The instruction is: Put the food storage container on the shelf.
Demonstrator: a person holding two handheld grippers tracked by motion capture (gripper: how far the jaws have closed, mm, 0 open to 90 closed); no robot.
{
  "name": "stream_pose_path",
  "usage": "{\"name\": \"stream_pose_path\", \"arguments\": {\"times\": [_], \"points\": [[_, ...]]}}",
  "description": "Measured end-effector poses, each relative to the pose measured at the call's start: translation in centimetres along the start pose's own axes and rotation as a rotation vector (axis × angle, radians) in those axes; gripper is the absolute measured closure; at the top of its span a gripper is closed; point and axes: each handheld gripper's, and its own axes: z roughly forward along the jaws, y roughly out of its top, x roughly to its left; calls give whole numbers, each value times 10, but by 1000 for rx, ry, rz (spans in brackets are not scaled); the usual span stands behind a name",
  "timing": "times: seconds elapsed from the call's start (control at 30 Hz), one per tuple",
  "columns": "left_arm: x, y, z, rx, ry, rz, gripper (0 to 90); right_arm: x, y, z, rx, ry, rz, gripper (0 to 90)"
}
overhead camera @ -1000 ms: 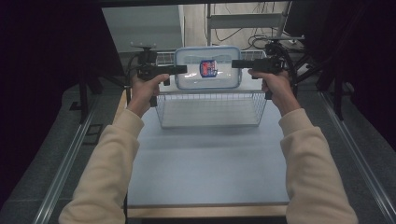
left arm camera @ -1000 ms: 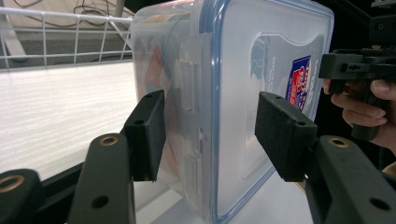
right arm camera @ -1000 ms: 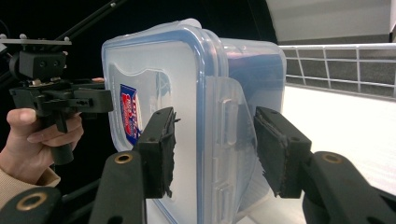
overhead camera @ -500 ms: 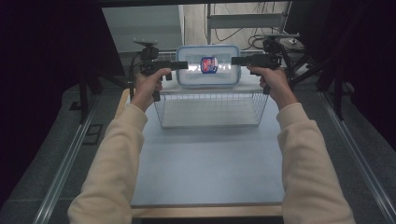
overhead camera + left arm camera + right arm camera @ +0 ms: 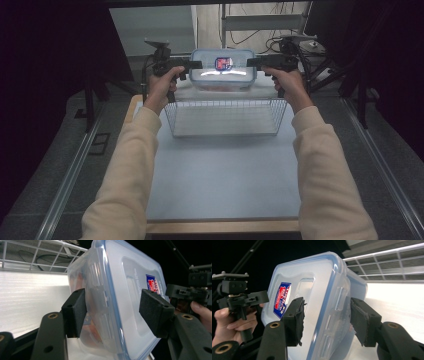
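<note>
My left gripper (image 5: 196, 64) sits at upper centre-left of the high view, and its jaws have just been opening. In the left gripper view the container's end lies between them: one pad is against the box wall, while the other stands off the lid with a clear gap, so that grip is released. My right gripper (image 5: 254, 62) is at upper centre-right. In the right gripper view its two pads (image 5: 296, 315) bracket the other end of the container, apparently touching on both sides, though I cannot tell how firmly they press.

By size, the white table (image 5: 225, 170) fills the lower middle of the high view. The wire basket (image 5: 225, 117) stands at its far end, centre frame. Just above the basket's far rim sits the clear plastic container (image 5: 223, 70), blue-rimmed lid on. A red-and-blue label (image 5: 223, 63) is on the lid.
</note>
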Motion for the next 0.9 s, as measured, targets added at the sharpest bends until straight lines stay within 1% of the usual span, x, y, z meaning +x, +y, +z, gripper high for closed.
{"name": "stream_pose_path", "arguments": {"times": [0.03, 0.07, 0.1, 0.13, 0.17, 0.23, 0.27, 0.3, 0.33, 0.4, 0.47, 0.5, 0.53, 0.57, 0.6, 0.7, 0.73, 0.8, 0.83, 0.9], "points": [[2, 0, 2, 9, -3, -10, 376, 1, 1, 1, -4, -23, 10, 453], [4, 0, 3, 21, -4, -21, 361, 2, 1, 2, -6, -52, 8, 447], [6, 0, 4, 21, 6, -25, 346, 3, 1, 4, -2, -80, 2, 449], [7, 0, 5, 11, -3, -31, 348, 4, 1, 5, 4, -99, 4, 444], [6, 0, 5, 10, 0, -28, 354, 4, 1, 7, 5, -98, 8, 426], [4, -1, 5, 8, 18, -15, 350, 6, 0, 8, -9, -116, 6, 421], [2, -1, 5, 6, 25, -9, 334, 7, -1, 8, -10, -124, -2, 410], [-1, -1, 5, -4, 35, 9, 312, 8, -1, 8, -13, -126, -8, 404], [-3, -1, 4, -12, 41, 20, 294, 10, -2, 6, -33, -125, -21, 405], [-9, -2, 0, -31, 46, 40, 258, 12, -4, 0, -67, -106, -34, 396], [-16, -3, -6, -46, 45, 75, 241, 15, -7, -6, -77, -94, -70, 378], [-21, -4, -10, -53, 53, 94, 236, 16, -9, -10, -84, -92, -92, 366], [-24, -5, -13, -56, 60, 110, 231, 18, -12, -15, -92, -87, -112, 355], [-29, -8, -18, -54, 62, 139, 230, 18, -14, -18, -98, -81, -125, 350], [-32, -10, -21, -55, 57, 154, 229, 19, -18, -23, -100, -65, -141, 345], [-42, -25, -34, -52, 57, 213, 230, 21, -31, -36, -107, -40, -199, 325], [-45, -30, -37, -41, 62, 240, 230, 22, -37, -40, -115, -31, -214, 319], [-52, -45, -42, -24, 93, 289, 223, 24, -48, -48, -117, -11, -250, 306], [-54, -52, -46, -13, 90, 315, 224, 25, -54, -52, -113, -8, -267, 301], [-56, -68, -53, -17, 78, 331, 223, 29, -67, -60, -111, 2, -302, 284]]}}
